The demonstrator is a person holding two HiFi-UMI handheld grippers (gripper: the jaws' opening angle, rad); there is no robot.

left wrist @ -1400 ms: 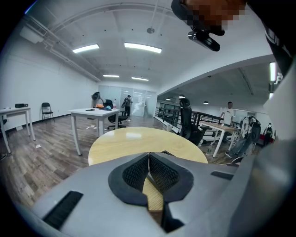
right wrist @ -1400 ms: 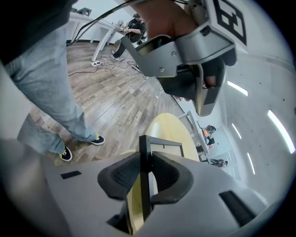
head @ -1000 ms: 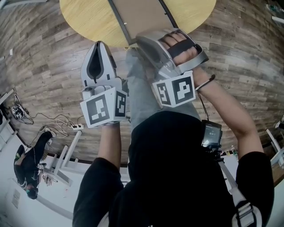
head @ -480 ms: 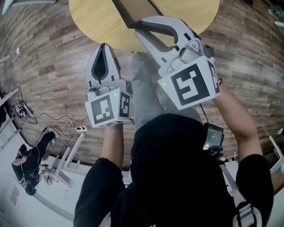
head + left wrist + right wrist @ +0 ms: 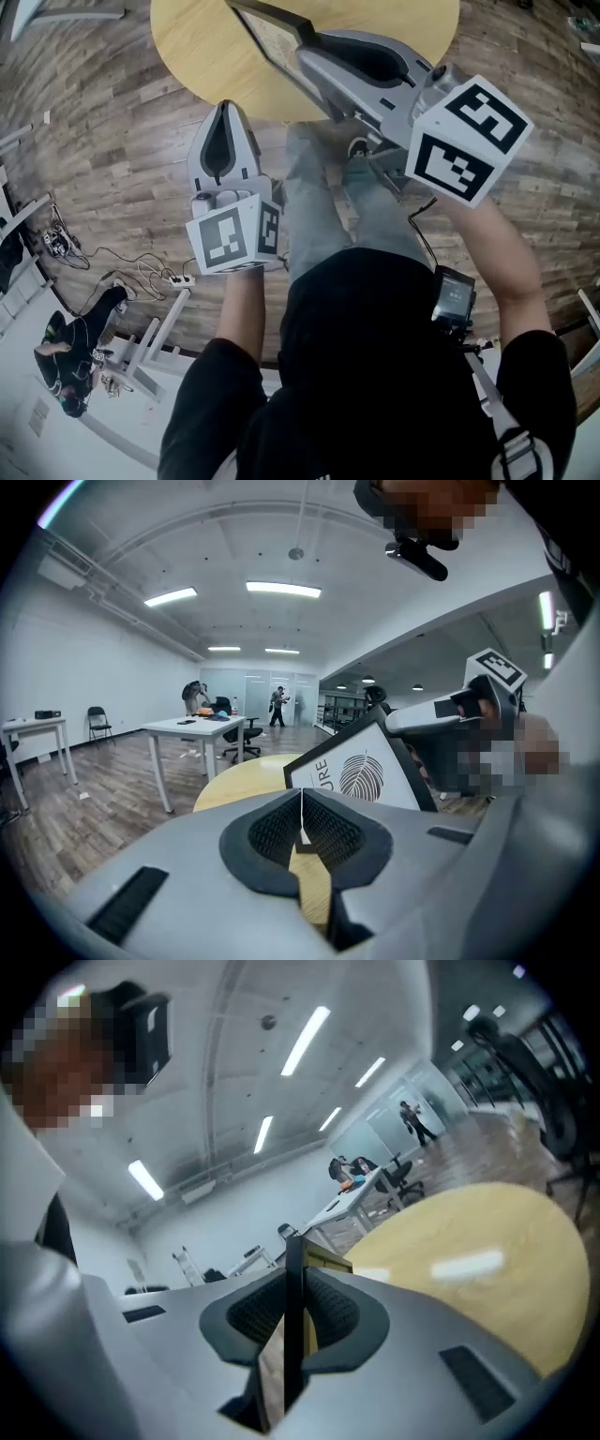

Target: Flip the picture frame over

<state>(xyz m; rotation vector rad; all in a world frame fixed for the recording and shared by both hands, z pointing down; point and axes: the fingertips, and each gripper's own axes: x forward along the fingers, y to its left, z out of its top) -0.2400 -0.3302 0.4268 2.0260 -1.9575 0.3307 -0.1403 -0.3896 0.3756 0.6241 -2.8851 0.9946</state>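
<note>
Open tabletop (image 5: 197,56) left of picture frame (image 5: 272,33)

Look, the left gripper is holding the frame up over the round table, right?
Not quite. The right gripper is holding the frame up over the round table. The right gripper view shows its jaws clamped on the frame's edge. The left gripper is shut with nothing between its jaws.

"URE" on the picture frame (image 5: 362,774)
</note>
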